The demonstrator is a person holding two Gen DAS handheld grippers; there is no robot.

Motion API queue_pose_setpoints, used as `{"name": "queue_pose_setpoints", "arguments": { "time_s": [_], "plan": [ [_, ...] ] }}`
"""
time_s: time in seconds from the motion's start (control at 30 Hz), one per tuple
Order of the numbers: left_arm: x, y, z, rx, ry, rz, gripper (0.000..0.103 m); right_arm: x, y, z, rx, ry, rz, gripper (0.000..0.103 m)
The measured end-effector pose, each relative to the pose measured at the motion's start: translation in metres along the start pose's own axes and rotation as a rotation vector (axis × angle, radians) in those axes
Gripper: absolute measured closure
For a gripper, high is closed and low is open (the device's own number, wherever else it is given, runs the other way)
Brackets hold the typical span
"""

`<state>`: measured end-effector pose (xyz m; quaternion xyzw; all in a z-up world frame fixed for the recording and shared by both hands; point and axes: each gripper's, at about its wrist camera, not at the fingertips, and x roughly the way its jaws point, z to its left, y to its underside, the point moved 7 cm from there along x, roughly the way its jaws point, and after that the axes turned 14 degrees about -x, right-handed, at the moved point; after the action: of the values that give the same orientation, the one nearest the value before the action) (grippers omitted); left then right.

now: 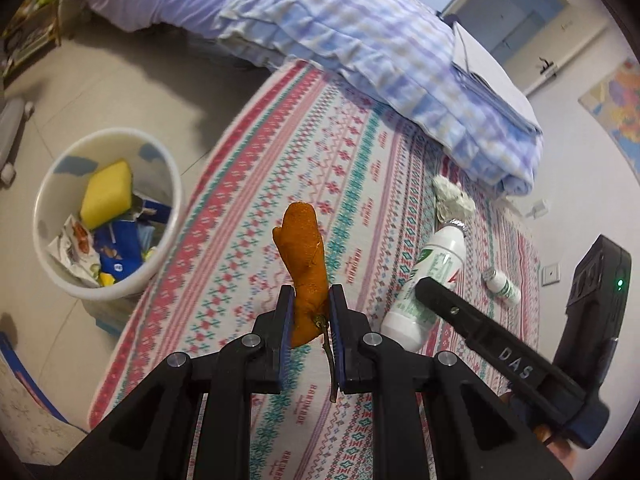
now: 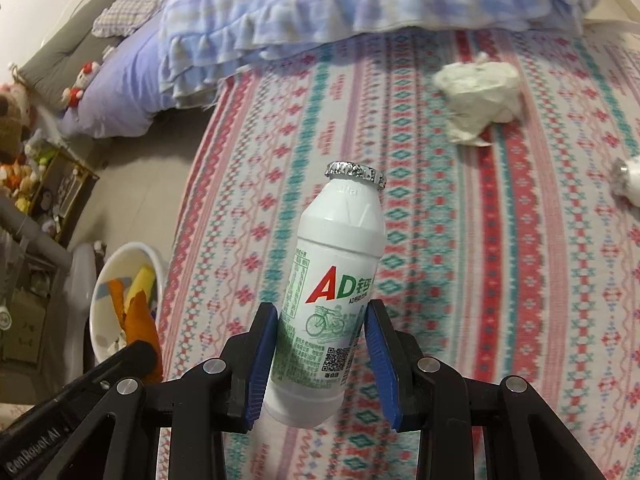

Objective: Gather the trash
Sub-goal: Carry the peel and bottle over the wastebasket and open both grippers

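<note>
An orange peel (image 1: 302, 248) with a bit of stem sticks up between the blue pads of my left gripper (image 1: 310, 312), which is shut on it above the patterned bedspread. My right gripper (image 2: 324, 344) is shut on a white AD drink bottle (image 2: 336, 264) with a foil cap, held upright over the bed. In the left wrist view that bottle (image 1: 432, 268) shows beside a black finger (image 1: 448, 300) of the right gripper. A crumpled white tissue (image 2: 480, 88) and a small white bottle (image 1: 502, 286) lie on the bed. The white trash bin (image 1: 108, 133) stands on the floor by the bed.
The bin holds a yellow sponge (image 1: 108, 194) and several wrappers. A folded blue checked quilt (image 1: 360, 48) covers the far part of the bed. Plush toys and a box (image 2: 24, 152) crowd the floor at the far left. A wall runs along the bed's right side.
</note>
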<state>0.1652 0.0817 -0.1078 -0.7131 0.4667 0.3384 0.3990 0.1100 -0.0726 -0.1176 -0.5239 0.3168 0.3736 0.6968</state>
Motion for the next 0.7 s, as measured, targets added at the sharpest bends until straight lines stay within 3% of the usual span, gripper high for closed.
{"name": "queue_pose_setpoints", "arguments": {
  "time_s": [0.37,0.7],
  "plan": [
    [-0.017,-0.029,0.057,-0.133,0.013,-0.020,0.085,0.030,-0.008,0.067,-0.119,-0.050,-0.011,0.063],
    [-0.017,-0.057,0.136,-0.396,0.021,0.014,0.085,0.060,-0.011,0.115,-0.176,-0.083,0.008,0.063]
  ]
}}
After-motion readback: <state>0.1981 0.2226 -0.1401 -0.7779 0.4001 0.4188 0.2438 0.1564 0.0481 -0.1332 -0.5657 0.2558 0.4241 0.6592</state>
